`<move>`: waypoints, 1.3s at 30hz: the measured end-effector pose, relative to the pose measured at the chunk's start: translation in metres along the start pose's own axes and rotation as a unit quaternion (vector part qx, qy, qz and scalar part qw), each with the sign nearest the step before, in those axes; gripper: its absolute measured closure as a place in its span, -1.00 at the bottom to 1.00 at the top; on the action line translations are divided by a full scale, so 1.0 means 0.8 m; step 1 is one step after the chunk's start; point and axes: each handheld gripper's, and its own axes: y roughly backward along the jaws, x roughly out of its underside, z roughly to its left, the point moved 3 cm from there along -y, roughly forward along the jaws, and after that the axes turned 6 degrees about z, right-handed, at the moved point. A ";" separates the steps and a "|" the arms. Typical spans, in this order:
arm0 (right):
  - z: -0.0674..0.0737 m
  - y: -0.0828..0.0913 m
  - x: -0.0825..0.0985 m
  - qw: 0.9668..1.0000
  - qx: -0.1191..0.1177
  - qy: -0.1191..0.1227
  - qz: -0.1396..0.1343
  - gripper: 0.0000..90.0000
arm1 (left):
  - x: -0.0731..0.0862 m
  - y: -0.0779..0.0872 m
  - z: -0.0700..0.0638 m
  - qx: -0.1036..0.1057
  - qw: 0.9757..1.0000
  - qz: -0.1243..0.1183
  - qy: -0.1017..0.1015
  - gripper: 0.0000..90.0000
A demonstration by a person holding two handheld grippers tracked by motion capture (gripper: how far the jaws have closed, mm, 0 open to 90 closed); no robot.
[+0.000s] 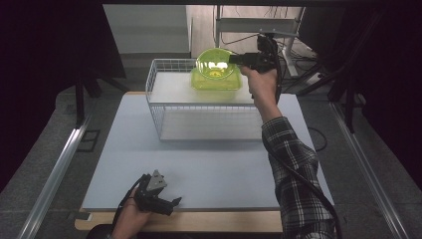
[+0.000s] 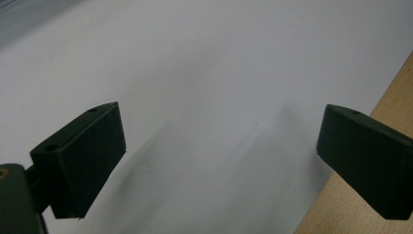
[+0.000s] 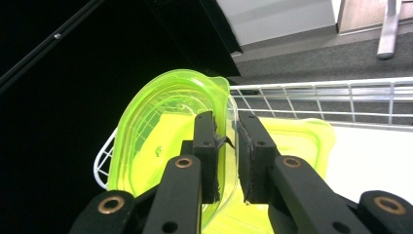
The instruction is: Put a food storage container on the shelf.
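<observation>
Item, left gripper [image 1: 175,201]: we rest it on the white table [image 1: 199,169], jaws wide apart, nothing between them.
Item, round green bowl [image 1: 216,63]: we hold it tilted above the square green container [image 1: 216,83] in the wire basket [image 1: 164,94].
Item, right gripper [image 3: 226,146]: clamped on the bowl's rim. Step: likely nesting; next, level and lower carefully.

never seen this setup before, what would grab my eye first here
The neon yellow-green bowl stands out most: the right gripper pinches its rim and holds it tipped up over a matching yellow-green container, which sits on the upper shelf of a white wire rack at the far side of the table. Near the table's front edge, the left gripper rests on the pale tabletop, jaws apart with nothing between them.
</observation>
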 end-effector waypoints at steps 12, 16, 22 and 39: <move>-0.002 -0.001 0.001 0.999 0.044 0.022 -0.006 0.68 | 0.000 -0.001 -0.001 0.000 1.000 0.003 -0.002 -0.91; -0.001 -0.002 0.002 0.999 0.048 0.025 -0.004 0.62 | 0.000 -0.001 -0.001 0.001 1.000 0.004 -0.003 -0.91; -0.002 -0.003 0.003 0.998 0.048 0.027 -0.005 0.55 | 0.000 -0.002 -0.002 0.001 1.000 0.007 -0.006 -0.91; -0.003 0.004 0.010 0.998 0.023 0.052 0.002 -0.08 | 0.000 -0.004 -0.003 0.001 1.000 0.010 -0.008 -0.91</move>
